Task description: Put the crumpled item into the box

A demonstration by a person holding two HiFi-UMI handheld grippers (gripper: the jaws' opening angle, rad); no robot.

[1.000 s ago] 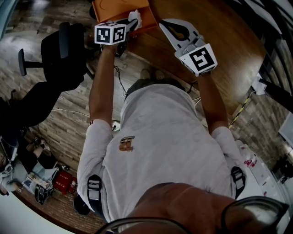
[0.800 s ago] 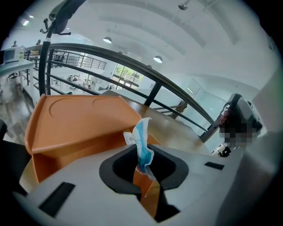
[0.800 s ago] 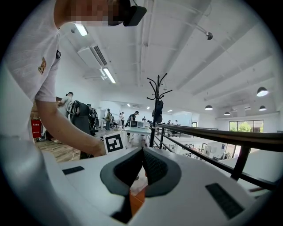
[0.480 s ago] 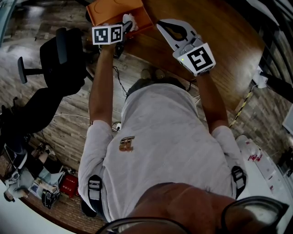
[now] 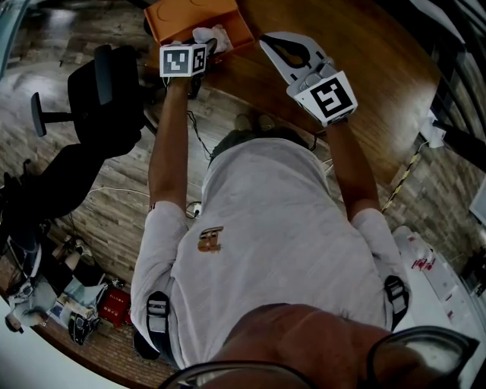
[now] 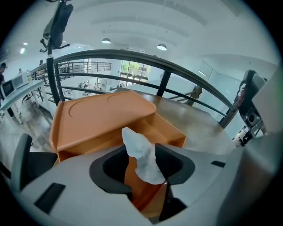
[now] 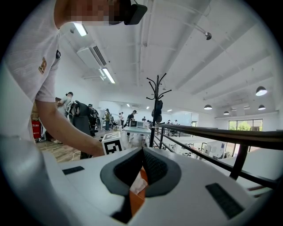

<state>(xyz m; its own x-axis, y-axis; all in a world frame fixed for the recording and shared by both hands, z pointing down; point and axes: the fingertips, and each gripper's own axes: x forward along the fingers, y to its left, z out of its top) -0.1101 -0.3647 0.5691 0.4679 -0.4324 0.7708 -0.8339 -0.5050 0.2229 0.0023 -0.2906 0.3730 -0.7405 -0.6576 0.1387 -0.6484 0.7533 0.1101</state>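
The orange box point(image 5: 182, 15) stands open on the wooden table point(image 5: 364, 68) at the top of the head view. My left gripper point(image 5: 208, 47) hangs tilted down over the box's near corner. Its jaws have just been opening and now stand open, with the white crumpled tissue point(image 6: 142, 154) loose between them, leaning on the right jaw above the box point(image 6: 106, 114). In the head view the tissue point(image 5: 209, 35) shows white at the box's edge. My right gripper point(image 5: 268, 39) rests nearly level beside the box, its tips together and nothing in them; its own view confirms this gripper point(image 7: 142, 152) is shut.
A black office chair point(image 5: 106, 91) stands on the floor left of the table. A dark railing point(image 6: 177, 75) runs behind the table. The left gripper's marker cube point(image 7: 112, 143) and the person's forearm point(image 7: 62, 128) lie just left of the right gripper.
The left gripper has tipped lower over the box and its jaws have spread apart, freeing the tissue that they pinched before. The right gripper has stayed where it was.
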